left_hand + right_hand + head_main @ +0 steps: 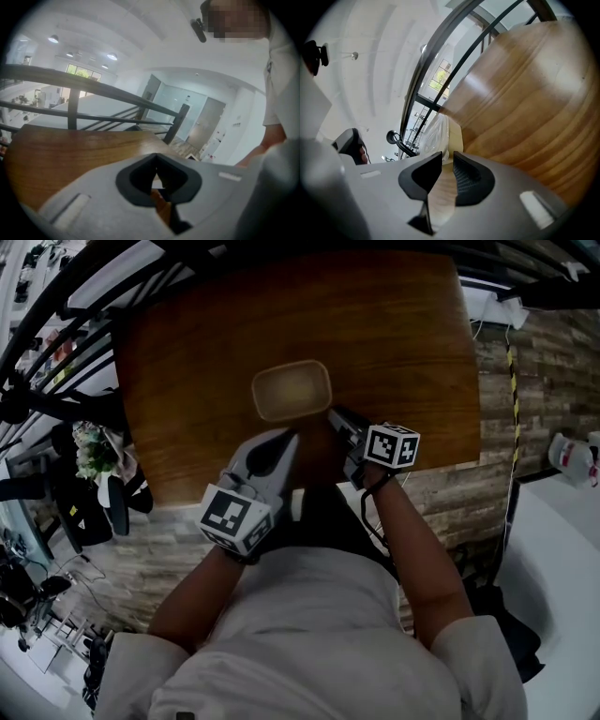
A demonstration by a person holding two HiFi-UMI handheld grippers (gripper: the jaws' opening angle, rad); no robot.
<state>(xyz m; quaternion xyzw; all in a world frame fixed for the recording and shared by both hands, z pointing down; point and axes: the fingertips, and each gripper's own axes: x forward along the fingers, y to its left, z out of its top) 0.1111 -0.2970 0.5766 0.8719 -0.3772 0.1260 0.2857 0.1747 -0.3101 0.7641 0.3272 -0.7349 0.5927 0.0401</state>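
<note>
Brown wood-grain counter (187,362) was seen from above, w/ a black railing (93,86) past its far edge & plank-pattern floor (441,493) around it. One container (292,390) was stood approx. mid-counter. It was shallow & rectangular w/ rounded corners, pale beige, seemingly empty. Clear film (435,131) was seen bunched at its rim in the right gripper view.

Right tongs (333,414) were set at the container's 5 o'clock corner, narrowed to a slim gap w/ the rim apparently nipped between them. Left tongs (289,439) were held at approx. 6 o'clock, just short of the container, clenched tip to tip w/ nothing between.

Progress, as judged: a hold on the rim appeared to be taken on one side only. The container was not yet lifted & sat flat on the counter. No second hold was in place.
</note>
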